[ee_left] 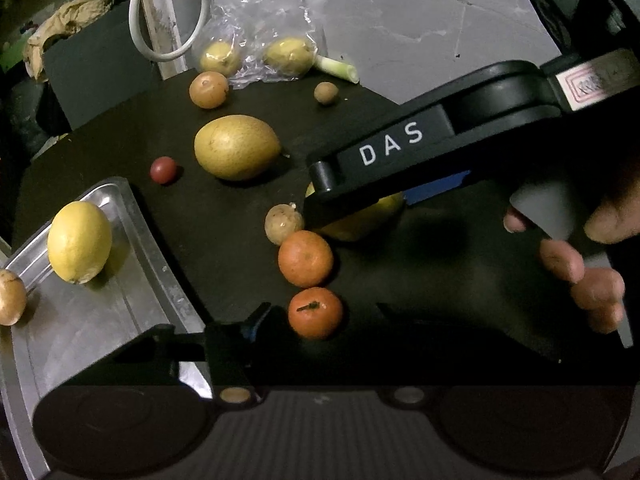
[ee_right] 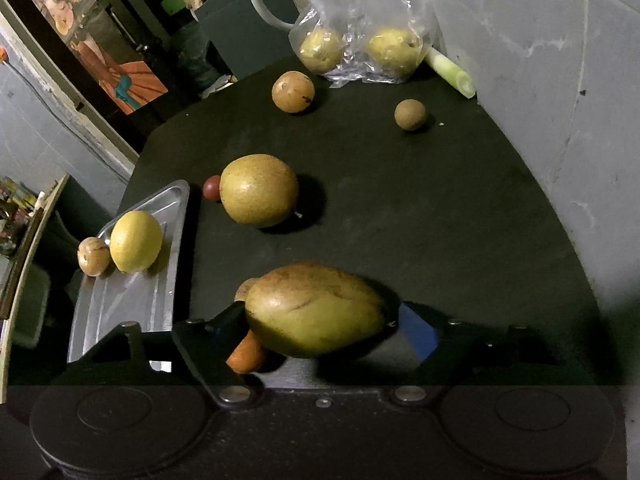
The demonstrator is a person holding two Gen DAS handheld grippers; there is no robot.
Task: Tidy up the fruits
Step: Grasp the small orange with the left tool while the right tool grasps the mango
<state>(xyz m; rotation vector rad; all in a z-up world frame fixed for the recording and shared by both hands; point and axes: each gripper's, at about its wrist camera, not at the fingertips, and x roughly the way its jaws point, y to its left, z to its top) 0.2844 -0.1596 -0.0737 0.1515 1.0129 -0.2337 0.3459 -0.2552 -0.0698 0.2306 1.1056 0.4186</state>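
A crumpled clear plastic bag (ee_right: 360, 24) is lying at the far edge of the dark matte table (ee_right: 420, 208), just beside a pale green cut stalk of leek or scallion (ee_right: 452, 72) that is resting against the grey scuffed wall (ee_right: 540, 40). A white looped cable (ee_left: 160, 28) is hanging down behind the table near a dark grey box (ee_right: 244, 24), on which a wad of crumpled brown paper (ee_left: 64, 24) is sitting. At the far left in the right wrist view, a colourful printed poster (ee_right: 108, 48) is showing on a dark panel.
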